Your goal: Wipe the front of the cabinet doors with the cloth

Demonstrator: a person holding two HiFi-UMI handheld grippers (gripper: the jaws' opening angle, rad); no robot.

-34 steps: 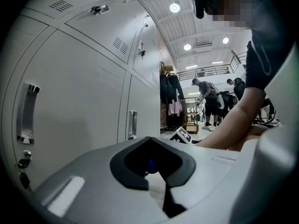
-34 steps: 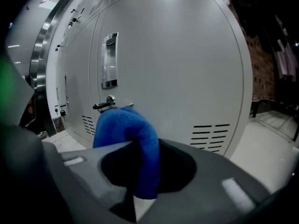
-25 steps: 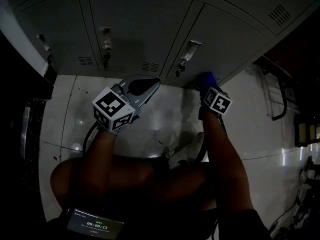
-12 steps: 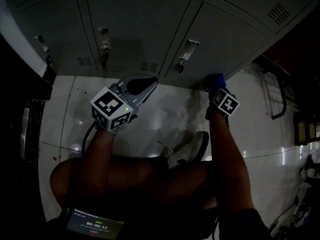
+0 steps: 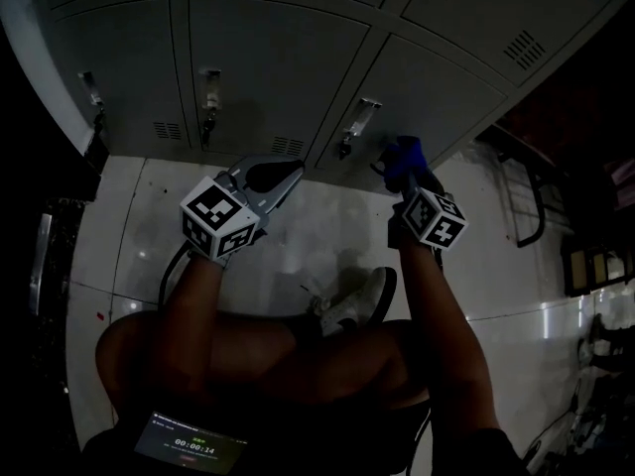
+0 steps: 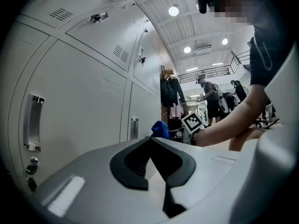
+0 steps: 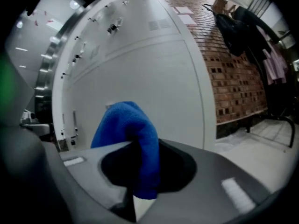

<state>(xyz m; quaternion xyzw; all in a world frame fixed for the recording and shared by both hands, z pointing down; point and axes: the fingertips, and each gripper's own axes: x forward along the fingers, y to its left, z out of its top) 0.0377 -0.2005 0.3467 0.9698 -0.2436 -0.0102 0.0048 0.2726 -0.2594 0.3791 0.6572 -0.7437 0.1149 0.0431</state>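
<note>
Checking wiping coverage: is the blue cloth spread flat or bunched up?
Bunched: the blue cloth sticks up as a folded wad, clamped by the right gripper, not spread flat.

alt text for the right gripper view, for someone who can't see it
A blue cloth is clamped in the right gripper, bunched up in front of a pale grey cabinet door. A brick wall stands at the right.

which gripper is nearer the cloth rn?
Right. The right gripper is shut on the cloth; the left gripper, shut and empty, sits apart to its left.
</note>
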